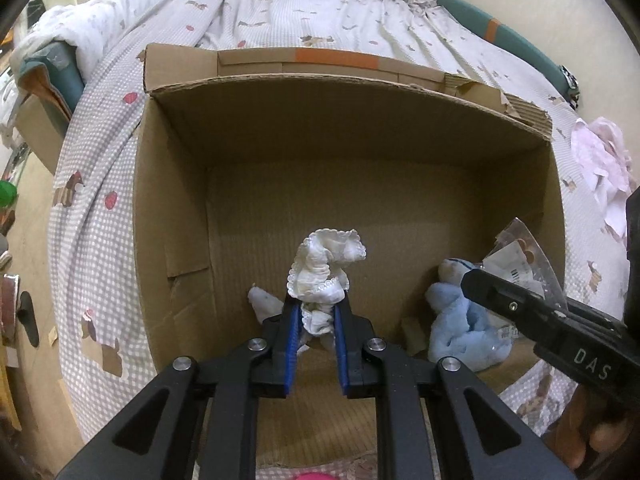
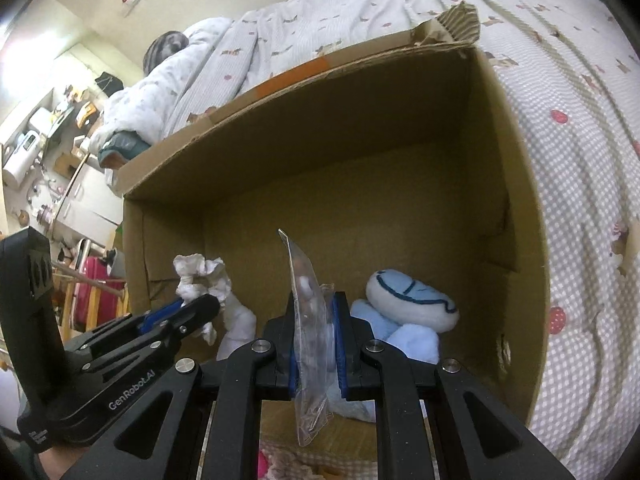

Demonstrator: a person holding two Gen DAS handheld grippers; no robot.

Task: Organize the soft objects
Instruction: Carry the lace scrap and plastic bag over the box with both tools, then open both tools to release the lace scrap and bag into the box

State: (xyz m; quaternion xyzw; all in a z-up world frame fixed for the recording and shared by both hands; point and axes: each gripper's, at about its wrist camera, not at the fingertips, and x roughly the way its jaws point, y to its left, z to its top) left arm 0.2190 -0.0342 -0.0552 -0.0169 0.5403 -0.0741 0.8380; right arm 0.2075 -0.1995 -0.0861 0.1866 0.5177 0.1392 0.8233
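Left gripper clamped on a white frilly cloth, blue pads pinching its lower bunch, rest sticking up past the tips; held low inside the cardboard box, near the floor, left of centre. Right gripper clamped on a clear plastic bag, bag standing on edge between the pads; also inside the box, just beside the blue plush toy already lying in the right corner. Box sits on a bed with a checked dog-print cover.

Step looks like drop-off: both items are over the box floor; next move calls for opening each claw and backing out without dragging cloth or bag along.

Writing: "GenRobot.AI" on the left gripper's side in the right view; "DAS" on the right gripper in the left view; bag label too small to read.
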